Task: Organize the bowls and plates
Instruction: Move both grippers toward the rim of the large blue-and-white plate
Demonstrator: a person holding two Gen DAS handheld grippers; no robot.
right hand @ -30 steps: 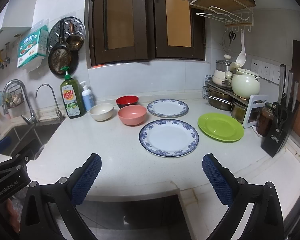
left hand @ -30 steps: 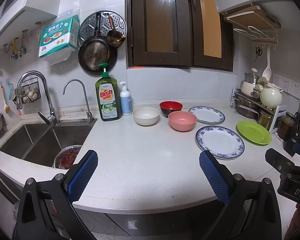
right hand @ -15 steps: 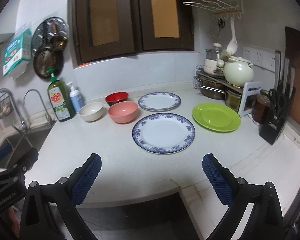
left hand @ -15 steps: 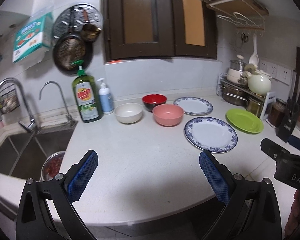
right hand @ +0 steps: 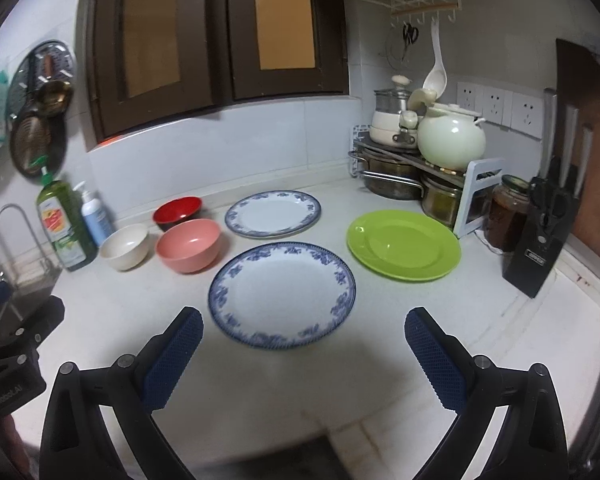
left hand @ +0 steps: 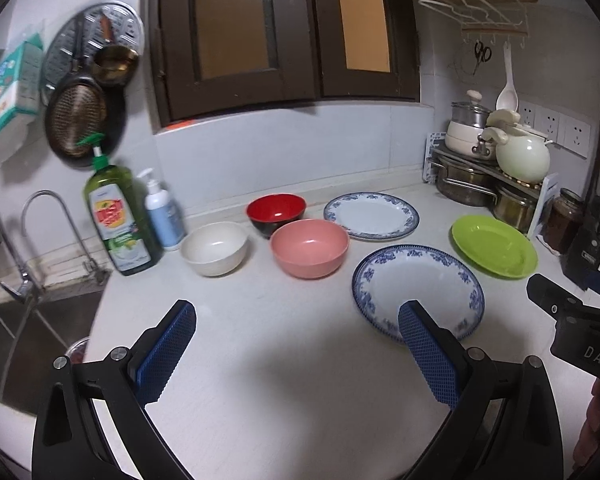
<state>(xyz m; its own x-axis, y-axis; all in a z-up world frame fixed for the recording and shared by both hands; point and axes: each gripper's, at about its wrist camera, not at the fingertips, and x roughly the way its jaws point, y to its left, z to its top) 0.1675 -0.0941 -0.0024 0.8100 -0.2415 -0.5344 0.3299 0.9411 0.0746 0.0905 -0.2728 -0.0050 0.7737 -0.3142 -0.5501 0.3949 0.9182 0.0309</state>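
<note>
Here both grippers hang over the near edge of the white surface [right hand: 380, 320] with jaws spread wide and nothing between them: the left gripper [left hand: 296, 344] at the bottom of its own frame, the right gripper [right hand: 303, 344] at the bottom of its own. In the right wrist view the near plate [right hand: 282, 294], blue-rimmed, lies flat at centre frame just beyond the fingertips; the far plate [right hand: 273, 213], of the same pattern, sits behind it, apart. The green plate [right hand: 403, 245] lies to centre right, clear of both. Left of centre, the pink bowl [right hand: 188, 244], white bowl [right hand: 125, 246] and red bowl [right hand: 177, 208] stand upright in a close cluster, none stacked.
</note>
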